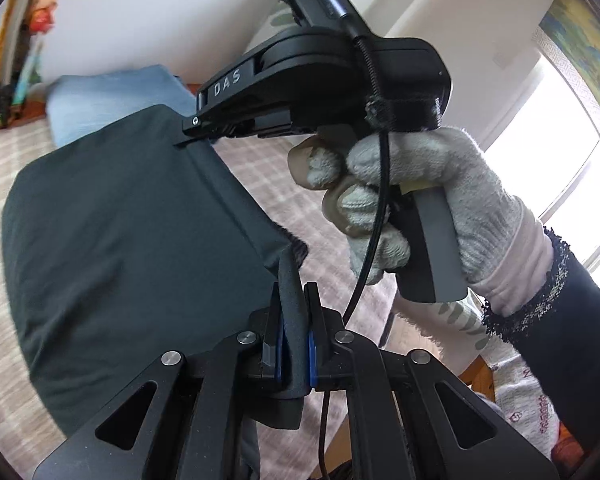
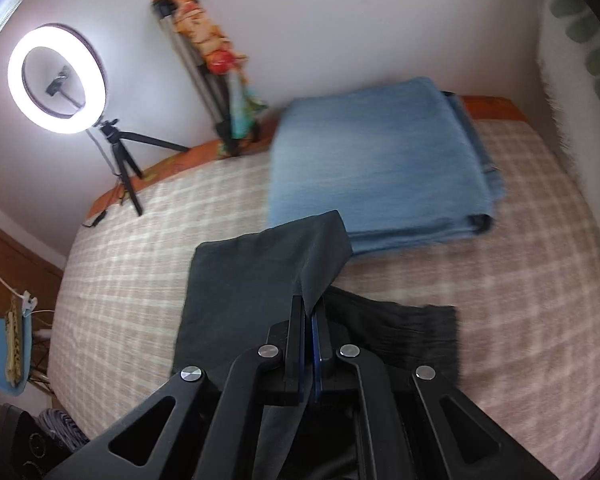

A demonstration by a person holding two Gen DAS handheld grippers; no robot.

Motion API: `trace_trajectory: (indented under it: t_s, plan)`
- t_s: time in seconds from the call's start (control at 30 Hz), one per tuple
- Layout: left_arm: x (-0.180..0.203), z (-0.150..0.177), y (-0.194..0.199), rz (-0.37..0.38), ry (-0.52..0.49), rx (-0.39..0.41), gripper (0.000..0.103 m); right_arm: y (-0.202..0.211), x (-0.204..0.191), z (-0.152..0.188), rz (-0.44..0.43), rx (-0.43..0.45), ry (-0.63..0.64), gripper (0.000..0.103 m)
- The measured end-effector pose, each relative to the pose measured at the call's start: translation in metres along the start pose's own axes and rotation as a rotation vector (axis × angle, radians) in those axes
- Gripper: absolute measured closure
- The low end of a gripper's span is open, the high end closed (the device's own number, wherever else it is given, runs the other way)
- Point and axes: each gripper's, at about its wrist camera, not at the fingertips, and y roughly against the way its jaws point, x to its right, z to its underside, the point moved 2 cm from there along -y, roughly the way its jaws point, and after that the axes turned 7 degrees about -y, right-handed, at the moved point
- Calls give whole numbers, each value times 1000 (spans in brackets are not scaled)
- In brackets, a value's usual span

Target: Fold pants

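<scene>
The pants (image 1: 132, 240), dark and soft, are hanging over the checked bed (image 2: 140, 240), each upper corner pinched so the cloth stays spread for a fold. The left gripper (image 1: 294, 320) is pinching a bunched edge between its fingers (image 1: 274, 332); the cloth is stretching ahead of them and leftward. The right gripper (image 2: 309, 320) is pressing its fingers (image 2: 296, 328) on a corner, with the panel draping forward to the left. Beyond the fingers, folded blue jeans (image 2: 380, 160) are lying on the bed.
</scene>
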Motion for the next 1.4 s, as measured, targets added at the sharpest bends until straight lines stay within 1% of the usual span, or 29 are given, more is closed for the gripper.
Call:
trace_trajectory:
  t_s: [0.1,0.23,0.4,0.5,0.53,0.57,0.67,0.7,0.73,0.77,0.8,0.83,0.9,0.93,0.97,1.0,1.03,1.07,1.1,1.17,1.23,1.27,1.4]
  plan:
    - [2,-4,-14,12,0,-15,96,-1,19,2,33,-5,-10,103]
    - [6,-11,-33,14,-11,-35,96,-1,43,4,55,-4,-27,103]
    - [13,-15,-38,-14,-41,-51,96,-9,66,5,84,-8,-40,103]
    - [18,-13,-39,-25,-36,-64,96,-15,72,6,87,-9,-32,103]
    - [20,-11,-37,-28,-39,-66,93,-17,73,7,88,-9,-30,103]
    - [20,-8,-33,-28,-44,-70,88,-19,74,7,90,-9,-29,103]
    - [29,0,-22,-15,-51,-91,88,-23,82,10,102,-8,-34,103]
    - [32,3,-17,-17,-62,-93,86,-25,85,11,105,-8,-41,103]
    - [33,8,-7,-31,-75,-94,81,-26,88,13,108,-9,-51,103]
    - [32,13,3,-36,-81,-90,78,-26,90,14,117,-10,-53,101]
    - [30,14,10,-43,-86,-86,77,-27,90,16,123,-16,-47,97]
    - [27,19,24,-67,-88,-77,77,-26,89,17,121,-22,-39,96]
    - [19,27,49,-89,-79,-56,76,-20,88,18,179,-7,-20,68]
    - [15,32,60,-107,-74,-48,76,-15,85,17,213,13,1,68]
    - [8,36,74,-137,-63,-30,74,-7,80,16,221,37,18,68]
    - [-1,43,87,-165,-50,-20,73,0,74,15,210,56,33,68]
    - [-11,48,95,-189,-34,-17,73,8,64,13,182,75,63,68]
    - [-22,56,104,-213,3,-16,73,13,53,11,161,88,98,64]
    - [-33,61,106,-220,42,-15,73,16,41,8,144,96,134,59]
    - [-52,74,112,-237,109,-20,73,17,14,3,88,105,207,58]
    - [-65,82,109,-240,165,-22,73,9,-14,-3,6,90,268,58]
    - [-65,83,99,-234,194,-24,73,3,-26,-5,-18,79,295,56]
    - [-60,100,86,-207,250,-14,73,-35,-78,-8,-72,2,411,56]
